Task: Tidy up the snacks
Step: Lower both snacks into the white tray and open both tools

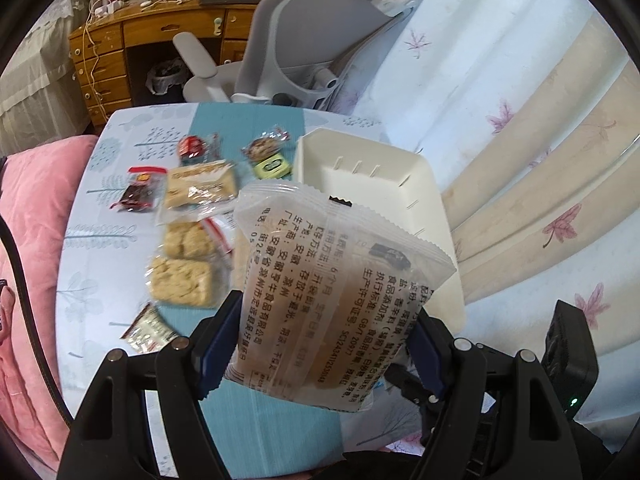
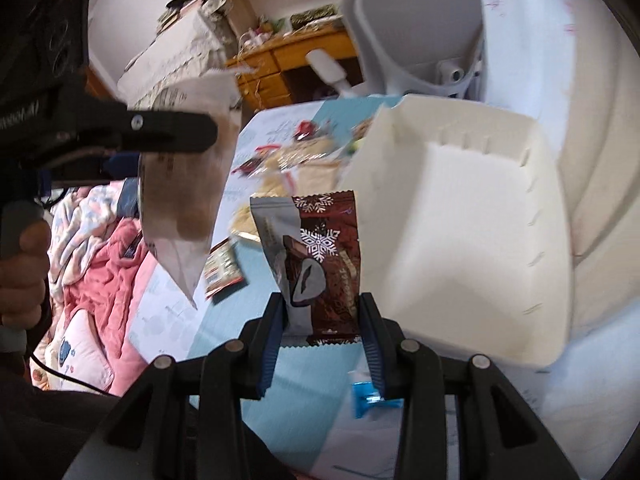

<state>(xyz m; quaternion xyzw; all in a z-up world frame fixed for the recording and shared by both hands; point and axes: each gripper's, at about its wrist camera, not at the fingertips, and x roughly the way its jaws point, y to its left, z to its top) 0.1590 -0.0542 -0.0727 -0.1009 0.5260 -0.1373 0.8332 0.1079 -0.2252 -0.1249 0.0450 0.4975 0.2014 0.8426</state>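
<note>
My left gripper [image 1: 324, 308] is shut on a large clear packet of brown snack [image 1: 320, 272] printed with black text, held above the table in front of the white bin [image 1: 360, 168]. The same packet [image 2: 188, 184] hangs at the left of the right wrist view, clamped by the left gripper's black fingers [image 2: 172, 134]. My right gripper [image 2: 320, 304] is shut on a small brown chocolate packet [image 2: 320, 252] with white snowflakes, held upright just left of the white bin [image 2: 460, 220], which looks empty.
Several snack packets lie on the blue patterned tablecloth [image 1: 120, 208]: pale rice cakes [image 1: 182, 280], a dark red-topped bag [image 1: 140, 192], a green packet [image 1: 272, 166]. A blue candy [image 2: 364, 396] lies under my right gripper. A grey chair [image 1: 304, 40] and a wooden desk [image 1: 112, 52] stand behind; pink bedding [image 1: 32, 208] lies left.
</note>
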